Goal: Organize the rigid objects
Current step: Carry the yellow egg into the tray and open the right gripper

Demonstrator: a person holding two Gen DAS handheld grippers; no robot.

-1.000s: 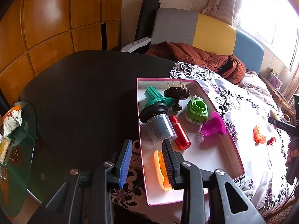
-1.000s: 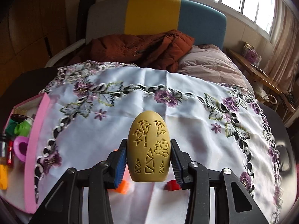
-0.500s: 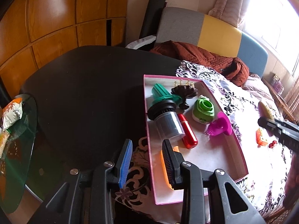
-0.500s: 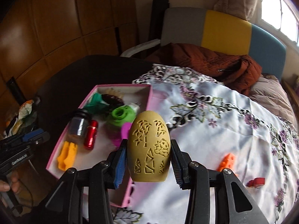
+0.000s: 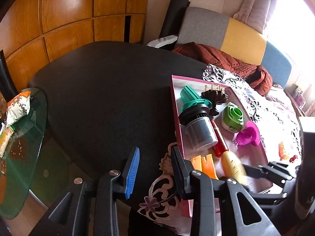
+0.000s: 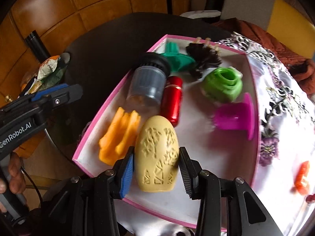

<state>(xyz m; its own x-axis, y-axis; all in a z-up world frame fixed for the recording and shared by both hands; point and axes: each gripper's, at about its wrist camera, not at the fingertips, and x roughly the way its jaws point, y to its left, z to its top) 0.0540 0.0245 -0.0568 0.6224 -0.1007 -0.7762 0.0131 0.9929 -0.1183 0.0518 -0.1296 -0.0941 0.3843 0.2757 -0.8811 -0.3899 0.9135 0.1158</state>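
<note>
The right gripper is clamped on one yellow carved egg, held upright over the near end of the pink box. The left gripper, jaws apart and empty, hovers beside the box's left wall; its body reads "GenRobot.AI". Inside the box lie one red tube, one orange piece, one green cap and one magenta piece.

pale yellow egg with carved cut-out pattern, pink-rimmed white box, orange piece left, red cylinder, green and magenta far right, floral cloth.
</note>
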